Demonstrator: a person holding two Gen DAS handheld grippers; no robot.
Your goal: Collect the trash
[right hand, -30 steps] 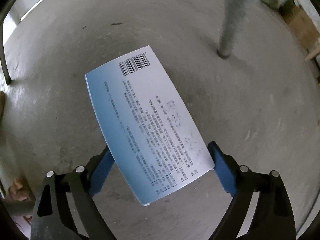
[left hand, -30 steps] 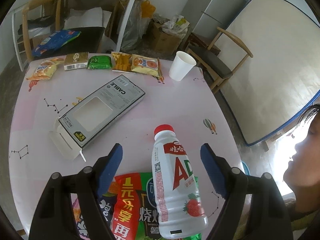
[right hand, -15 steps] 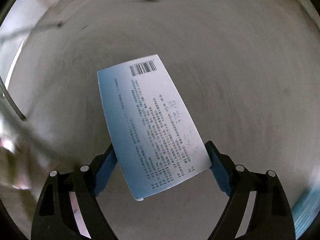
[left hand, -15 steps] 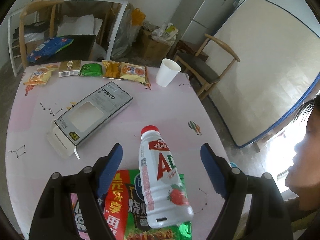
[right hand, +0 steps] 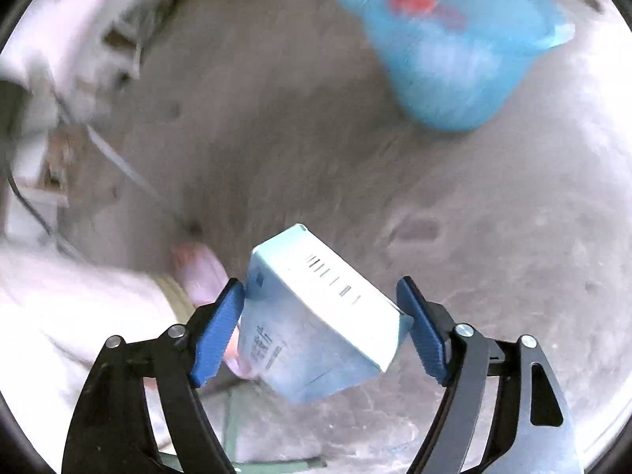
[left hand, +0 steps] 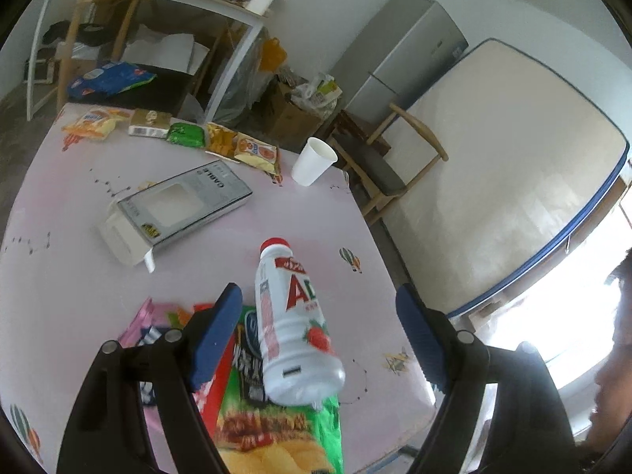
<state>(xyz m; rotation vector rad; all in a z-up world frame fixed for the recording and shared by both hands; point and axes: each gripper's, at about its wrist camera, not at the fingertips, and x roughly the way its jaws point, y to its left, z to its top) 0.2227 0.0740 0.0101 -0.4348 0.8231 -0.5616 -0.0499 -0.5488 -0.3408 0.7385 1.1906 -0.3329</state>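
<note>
Left gripper (left hand: 318, 330): jaws apart, over the near edge of the pink table (left hand: 221, 237); nothing held. Bottle (left hand: 292, 324) lies between the fingers' lines, on its side atop snack bags (left hand: 276, 430), red cap pointing away. Farther off on the table: cable box (left hand: 177, 209), paper cup (left hand: 314, 166), row of wrappers (left hand: 185, 136) along the far edge.

Right gripper (right hand: 322, 326): clamped on a pale blue carton (right hand: 320, 324), tilted, barcode side up, above the concrete floor (right hand: 493, 237). Blue bin (right hand: 454, 43) stands well ahead, blurred.
</note>
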